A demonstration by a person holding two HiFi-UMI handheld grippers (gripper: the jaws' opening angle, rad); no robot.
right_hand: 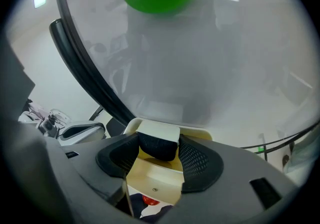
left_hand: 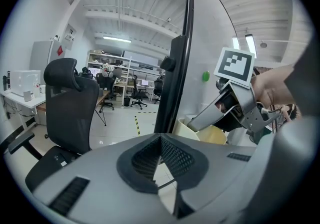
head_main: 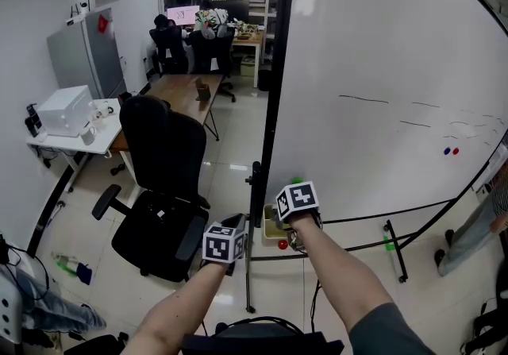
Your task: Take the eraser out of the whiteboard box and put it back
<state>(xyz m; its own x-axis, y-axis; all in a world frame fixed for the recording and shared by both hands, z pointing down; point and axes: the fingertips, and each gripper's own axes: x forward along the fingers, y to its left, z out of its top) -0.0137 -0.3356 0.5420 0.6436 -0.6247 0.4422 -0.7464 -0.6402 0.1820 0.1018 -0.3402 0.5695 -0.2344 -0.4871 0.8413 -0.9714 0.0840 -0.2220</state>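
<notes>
Note the eraser clamped across its width between both pads of the right gripper, with the pale back uppermost and the dark felt facing the camera. Locate it within the outline of the cream box, between the back rim and the front wall (depth inside cannot be read). Treat the left gripper as idle: jaws tip to tip, nothing between them, held off to the side near the frame of the whiteboard.

Maintain even pressure on both pads. Move along the line of the box walls only, straight up to withdraw or straight down to return. Avoid tilting, which probably wedges a corner against the rim. Avoid pushing sideways on the box, which appears to hang on the board and may shift. For the return, lower until the eraser rests on the bottom, then spread the jaws. Do not release from a height.
</notes>
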